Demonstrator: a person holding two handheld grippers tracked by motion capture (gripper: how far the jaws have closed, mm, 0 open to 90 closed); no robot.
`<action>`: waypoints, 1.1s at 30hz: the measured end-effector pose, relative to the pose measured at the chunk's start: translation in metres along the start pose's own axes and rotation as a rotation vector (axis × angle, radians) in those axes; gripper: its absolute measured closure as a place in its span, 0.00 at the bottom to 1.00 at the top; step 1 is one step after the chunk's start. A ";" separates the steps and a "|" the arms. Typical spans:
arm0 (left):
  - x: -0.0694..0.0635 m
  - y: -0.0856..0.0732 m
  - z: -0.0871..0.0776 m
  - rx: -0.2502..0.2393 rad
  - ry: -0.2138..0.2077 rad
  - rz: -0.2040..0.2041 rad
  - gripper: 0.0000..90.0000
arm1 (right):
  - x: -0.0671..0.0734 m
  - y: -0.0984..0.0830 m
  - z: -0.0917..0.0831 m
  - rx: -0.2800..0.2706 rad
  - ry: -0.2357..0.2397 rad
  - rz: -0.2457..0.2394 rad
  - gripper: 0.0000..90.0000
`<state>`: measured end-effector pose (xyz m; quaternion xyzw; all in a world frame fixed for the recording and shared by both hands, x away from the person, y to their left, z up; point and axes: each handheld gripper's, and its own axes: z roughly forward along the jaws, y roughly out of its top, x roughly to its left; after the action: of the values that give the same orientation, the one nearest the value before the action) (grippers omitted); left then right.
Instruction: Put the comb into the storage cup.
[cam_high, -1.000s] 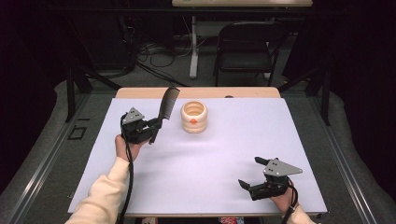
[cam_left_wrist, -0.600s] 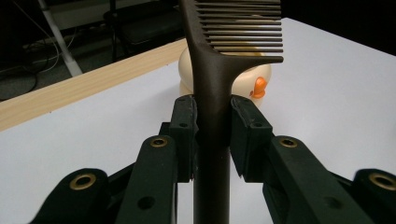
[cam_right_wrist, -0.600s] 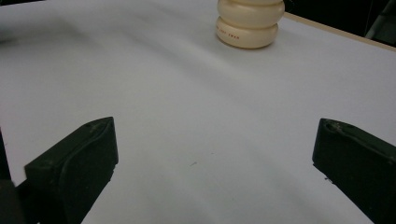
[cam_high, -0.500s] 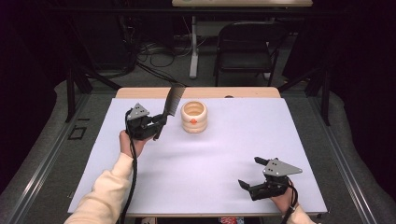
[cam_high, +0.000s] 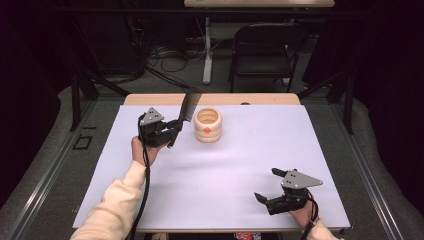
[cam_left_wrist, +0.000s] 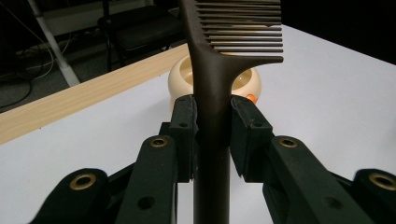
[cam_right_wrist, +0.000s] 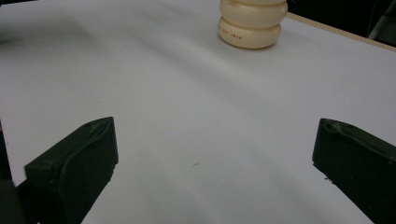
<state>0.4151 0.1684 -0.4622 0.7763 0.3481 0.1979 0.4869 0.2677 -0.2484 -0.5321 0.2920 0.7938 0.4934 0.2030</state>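
A dark brown comb (cam_high: 187, 109) (cam_left_wrist: 219, 60) is held by its handle in my left gripper (cam_high: 174, 130) (cam_left_wrist: 212, 123), which is shut on it, with the teeth end raised. The comb's toothed end stands just left of a cream ribbed cup (cam_high: 208, 124) (cam_left_wrist: 243, 79) (cam_right_wrist: 252, 21) at the back middle of the white table (cam_high: 225, 170). The cup has a small orange mark on its side. My right gripper (cam_high: 267, 185) (cam_right_wrist: 215, 154) rests near the front right of the table, open, with bare table between its jaws.
A wooden strip (cam_high: 260, 99) runs along the table's far edge. A black folding chair (cam_high: 262, 47) and cables (cam_high: 165, 55) stand on the floor behind the table. Dark metal frame bars (cam_high: 80, 90) flank the table's sides.
My left gripper has carried the comb to the right and a little farther back, closer to the cup. The right gripper has stayed still.
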 end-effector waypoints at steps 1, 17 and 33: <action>0.000 0.001 0.001 -0.003 0.000 -0.002 0.80 | 0.000 0.000 0.000 -0.002 0.000 -0.001 0.00; -0.002 0.011 0.014 -0.013 -0.017 -0.004 0.80 | 0.000 0.000 0.000 -0.001 -0.002 0.003 0.00; -0.002 0.022 0.028 -0.022 -0.024 -0.009 0.80 | 0.000 0.000 0.000 0.001 -0.003 0.001 0.00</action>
<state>0.4395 0.1435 -0.4551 0.7718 0.3433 0.1902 0.5003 0.2676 -0.2488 -0.5320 0.2932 0.7935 0.4928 0.2036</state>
